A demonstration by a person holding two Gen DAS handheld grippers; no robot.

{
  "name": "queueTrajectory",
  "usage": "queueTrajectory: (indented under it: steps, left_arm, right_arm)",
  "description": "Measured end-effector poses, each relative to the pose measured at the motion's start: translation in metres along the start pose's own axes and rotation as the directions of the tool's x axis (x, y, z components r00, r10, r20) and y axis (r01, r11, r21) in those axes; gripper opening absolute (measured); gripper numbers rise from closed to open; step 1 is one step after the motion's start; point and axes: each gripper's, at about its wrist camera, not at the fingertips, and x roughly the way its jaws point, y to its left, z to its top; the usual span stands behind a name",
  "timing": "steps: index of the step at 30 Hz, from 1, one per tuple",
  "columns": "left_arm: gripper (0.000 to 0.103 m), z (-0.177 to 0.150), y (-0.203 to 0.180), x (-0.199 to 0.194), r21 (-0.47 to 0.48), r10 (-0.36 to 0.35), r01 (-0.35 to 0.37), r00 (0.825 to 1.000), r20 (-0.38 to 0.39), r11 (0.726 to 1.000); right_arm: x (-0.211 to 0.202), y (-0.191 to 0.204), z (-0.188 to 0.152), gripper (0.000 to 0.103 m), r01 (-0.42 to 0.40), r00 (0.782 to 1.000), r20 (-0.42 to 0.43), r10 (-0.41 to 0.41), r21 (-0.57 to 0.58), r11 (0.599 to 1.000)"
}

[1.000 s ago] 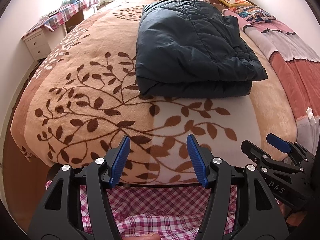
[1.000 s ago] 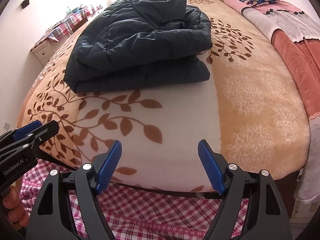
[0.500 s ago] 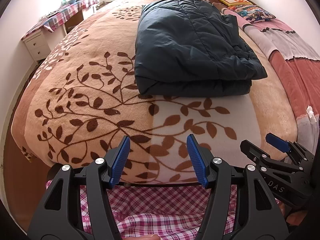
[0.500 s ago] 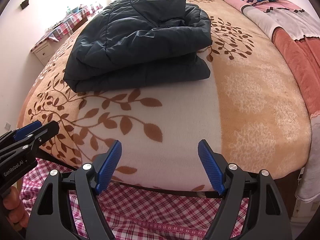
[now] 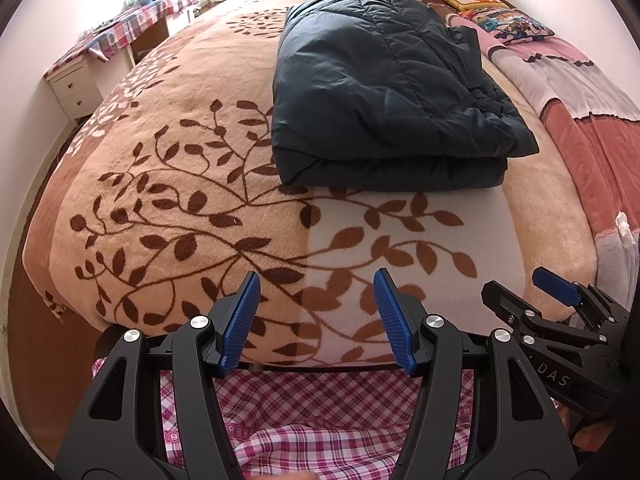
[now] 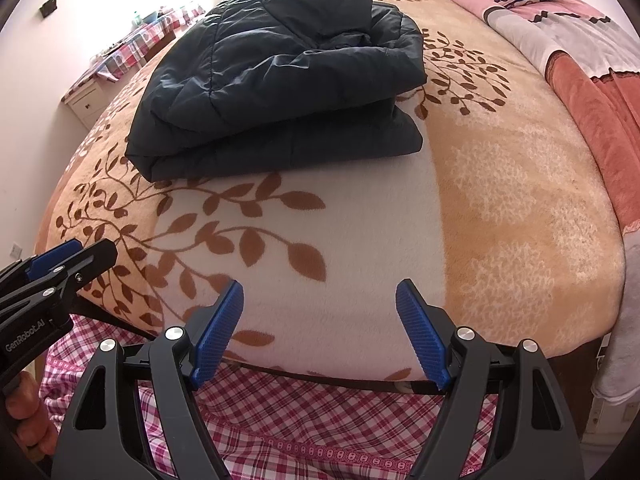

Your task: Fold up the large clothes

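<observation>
And there's the jacket (image 5: 384, 92), dark navy and quilted, folded into a thick stack in the middle of the bed, resting on the blanket (image 5: 168, 184) with its brown leaf-and-branch pattern. From the right wrist view the jacket (image 6: 276, 64) shows two clear layers, the top one puffed and a little rumpled at its far end, the folded edge facing the foot of the bed.

Both tools sit well back from it. The left gripper (image 5: 316, 320) hangs at the near edge of the bed, its blue pads spread apart, nothing between them. The right gripper (image 6: 320, 332) is in the same spot on its side, blue pads wide and empty, hovering over the white patch of the blanket. Each one shows at the edge of the other's view.

Below them, pink checked cloth (image 5: 320, 408) fills the bottom of both views.

Further out, a striped pink and red quilt (image 5: 576, 92) runs down the right side of the bed, with a colourful cushion (image 5: 508, 24) near the headboard. Off to the left stands a white drawer unit (image 5: 74, 90) beside a desk (image 5: 132, 36) covered in checked cloth.
</observation>
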Motion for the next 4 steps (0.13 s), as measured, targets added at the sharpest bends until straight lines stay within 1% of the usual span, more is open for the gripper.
queueTrajectory:
  steps: [4]
  left_arm:
    - [0.059,-0.0003,0.001,-0.0004,0.004,-0.001,0.001,1.0,0.002,1.0]
  right_arm:
    - [-0.0002,-0.0017,0.0014,0.077,-0.001,1.0,-0.003,0.001,0.0,1.0]
